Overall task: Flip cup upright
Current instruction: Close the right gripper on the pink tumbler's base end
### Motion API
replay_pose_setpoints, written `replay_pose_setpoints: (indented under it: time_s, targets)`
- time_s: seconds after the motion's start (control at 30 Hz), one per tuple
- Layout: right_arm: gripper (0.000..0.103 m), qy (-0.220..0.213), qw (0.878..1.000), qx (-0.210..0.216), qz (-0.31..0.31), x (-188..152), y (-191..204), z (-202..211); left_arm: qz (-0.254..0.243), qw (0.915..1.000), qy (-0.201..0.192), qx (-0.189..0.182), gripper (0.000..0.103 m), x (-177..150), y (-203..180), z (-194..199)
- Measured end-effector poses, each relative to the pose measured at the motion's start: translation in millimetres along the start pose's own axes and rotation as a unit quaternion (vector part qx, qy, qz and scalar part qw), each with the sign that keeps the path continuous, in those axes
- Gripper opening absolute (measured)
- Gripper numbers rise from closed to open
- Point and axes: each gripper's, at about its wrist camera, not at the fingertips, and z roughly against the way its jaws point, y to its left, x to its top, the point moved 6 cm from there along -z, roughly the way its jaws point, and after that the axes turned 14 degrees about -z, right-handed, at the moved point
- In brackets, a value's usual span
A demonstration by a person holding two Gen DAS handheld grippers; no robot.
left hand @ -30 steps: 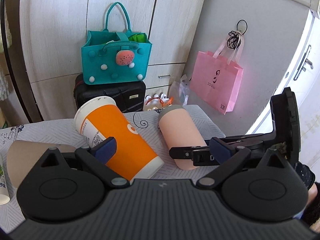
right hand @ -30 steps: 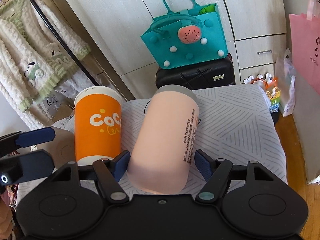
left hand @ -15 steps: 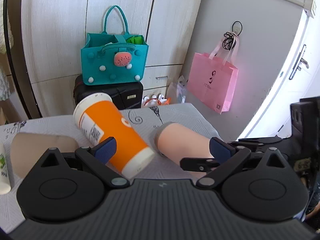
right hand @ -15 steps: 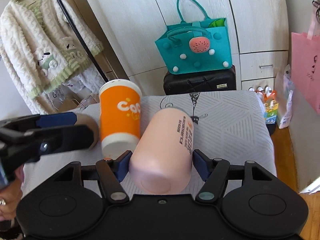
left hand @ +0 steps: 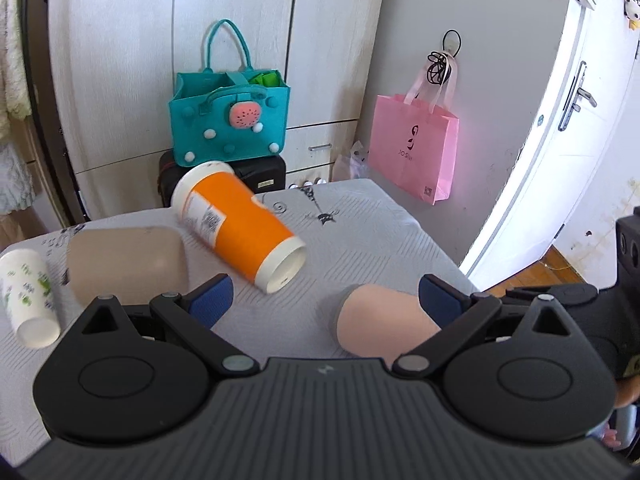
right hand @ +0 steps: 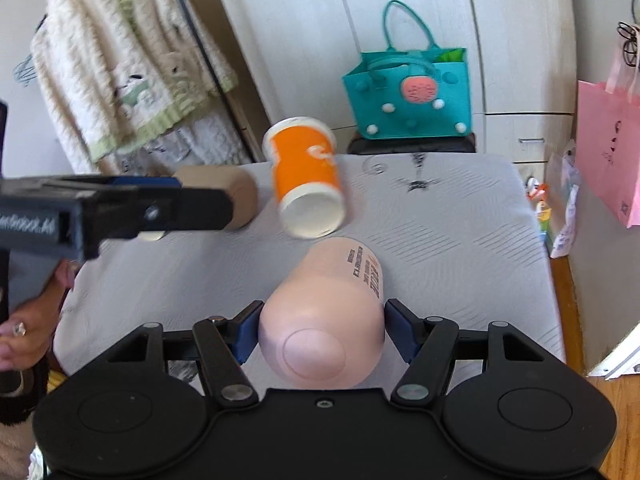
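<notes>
Grey patterned cloth covers the table (right hand: 460,240) I am working over. Nearest me, my right gripper (right hand: 322,330) clamps the pink cup (right hand: 332,308), one blue pad pressed to each side near its base. It lies tipped over, its flat bottom facing my right camera and its long axis running away from me toward the cupboards; I cannot see inside it. From the left wrist view the same pink cup (left hand: 380,320) shows just beyond my left gripper (left hand: 326,292), whose fingers stand spread wide with nothing between them.

Farther on, the orange cup (right hand: 308,176) lies on its side, white base turned toward me and lidded end pointing away. Left of it lie a tan cup (left hand: 124,264) and a small white cup with green print (left hand: 30,292), both tipped over. At the back, a teal felt bag (left hand: 230,120) with something green in it sits on a black case (left hand: 260,172), and a pink paper bag (left hand: 412,148) hangs on the wall.

Compared with a second ago, the pink cup has been drawn nearer the table's front edge, away from the orange one, and my left gripper has pulled back.
</notes>
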Motion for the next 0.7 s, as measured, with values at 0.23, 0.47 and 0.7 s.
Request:
replay_pose_setpoints:
  time_s: [0.23, 0.47, 0.7]
  targets:
    - [0.070, -0.004, 0.999, 0.040, 0.026, -23.0, 39.6, -2.0, -0.011, 0.9999, -0.003, 0.001, 0.100, -11.7, 10.1, 40.0]
    - [0.070, -0.003, 0.997, 0.060, 0.055, -36.7, 74.9, -11.9, -0.001, 0.9997, 0.025, 0.001, 0.101, -32.3, 33.9, 65.2]
    - [0.068, -0.020, 0.995, 0.039, 0.085, -41.9, 96.9, -16.9, 0.041, 0.9978, 0.050, -0.011, 0.101, -61.4, 58.7, 65.8]
